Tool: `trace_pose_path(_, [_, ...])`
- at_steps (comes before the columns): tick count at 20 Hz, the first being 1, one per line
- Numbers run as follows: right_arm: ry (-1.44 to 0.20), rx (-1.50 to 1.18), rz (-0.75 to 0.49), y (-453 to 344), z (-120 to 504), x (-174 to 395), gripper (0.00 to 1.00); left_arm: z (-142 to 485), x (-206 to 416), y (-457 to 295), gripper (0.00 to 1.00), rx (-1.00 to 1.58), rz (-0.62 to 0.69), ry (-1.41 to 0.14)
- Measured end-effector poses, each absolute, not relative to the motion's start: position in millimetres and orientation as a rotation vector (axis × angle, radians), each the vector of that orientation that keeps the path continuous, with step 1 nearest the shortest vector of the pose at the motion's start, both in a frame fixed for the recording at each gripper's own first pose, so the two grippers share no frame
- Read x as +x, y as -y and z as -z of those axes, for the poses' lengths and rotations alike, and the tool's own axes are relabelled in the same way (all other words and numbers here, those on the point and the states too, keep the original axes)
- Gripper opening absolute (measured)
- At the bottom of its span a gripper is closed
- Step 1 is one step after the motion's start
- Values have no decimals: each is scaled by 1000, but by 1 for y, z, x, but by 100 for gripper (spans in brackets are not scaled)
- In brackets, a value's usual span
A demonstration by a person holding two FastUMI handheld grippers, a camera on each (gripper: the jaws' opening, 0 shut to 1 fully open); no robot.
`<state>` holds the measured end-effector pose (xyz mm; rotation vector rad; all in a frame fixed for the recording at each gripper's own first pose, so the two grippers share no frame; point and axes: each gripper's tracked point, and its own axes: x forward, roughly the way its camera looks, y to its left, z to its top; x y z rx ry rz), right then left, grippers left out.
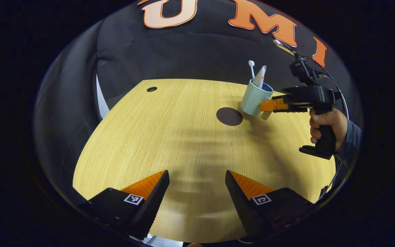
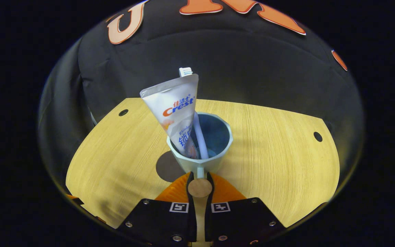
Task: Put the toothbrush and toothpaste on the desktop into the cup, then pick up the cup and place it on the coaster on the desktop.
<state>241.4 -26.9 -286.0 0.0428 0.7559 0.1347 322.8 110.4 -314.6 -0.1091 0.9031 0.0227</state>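
While the right gripper [image 2: 200, 178] is pinching the handle [image 2: 200, 188] of the tilted cup [image 2: 202, 161], toothpaste [image 2: 175, 109] and toothbrush [image 2: 186, 71] inside, it should be levelling it before lowering onto the coaster [image 1: 229, 116] at eight o'clock; the left gripper [image 1: 197, 187] is hanging wide open.

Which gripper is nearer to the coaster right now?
Right. The right gripper holds the cup by its handle just beside the coaster; the left gripper hangs open at the table's near edge, well short of it.
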Motion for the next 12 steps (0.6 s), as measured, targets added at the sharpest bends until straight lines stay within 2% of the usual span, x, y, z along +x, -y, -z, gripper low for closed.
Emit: trace_pose_path(12, [-866,-7,-183,30,287,231,10,316,319,-131,99,-114,10,-901])
